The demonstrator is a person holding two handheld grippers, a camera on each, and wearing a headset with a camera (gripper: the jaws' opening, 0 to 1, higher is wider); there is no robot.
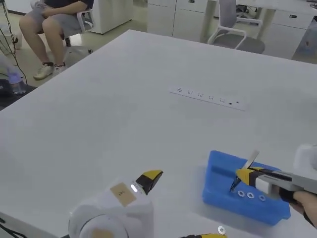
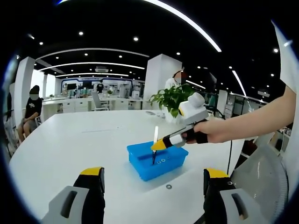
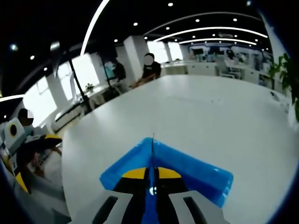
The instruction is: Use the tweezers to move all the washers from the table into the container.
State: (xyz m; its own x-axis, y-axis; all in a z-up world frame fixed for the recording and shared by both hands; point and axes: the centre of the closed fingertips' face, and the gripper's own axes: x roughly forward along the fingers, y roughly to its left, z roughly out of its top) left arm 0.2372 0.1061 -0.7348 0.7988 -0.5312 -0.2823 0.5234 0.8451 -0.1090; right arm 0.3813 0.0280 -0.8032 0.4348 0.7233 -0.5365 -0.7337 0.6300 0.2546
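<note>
Right gripper (image 1: 246,174) is clamped tight on the tweezers (image 1: 251,159), its yellow-tipped fingers (image 3: 135,173) pressed together with only the thin metal between them, and a hand (image 1: 304,202) grips it from behind. The tweezers run forward and down past those fingers, and their tips sit inside the blue container (image 1: 218,171), just ahead of and below the fingertips. Three washers (image 1: 250,196) lie in a row on the container floor, right beside the tweezers' tips; whether the tips themselves pinch a washer is too small to tell. Over to the left gripper (image 2: 153,175): its fingers stand wide apart with nothing between them, held above the white table (image 1: 124,109). The container lies straight ahead of those open fingers, a little way off. One loose washer (image 2: 168,186) rests on the table between the fingers and the container's near wall, apart from both. Well beyond both grippers, a white power strip (image 1: 208,97) lies flat on the table.
</note>
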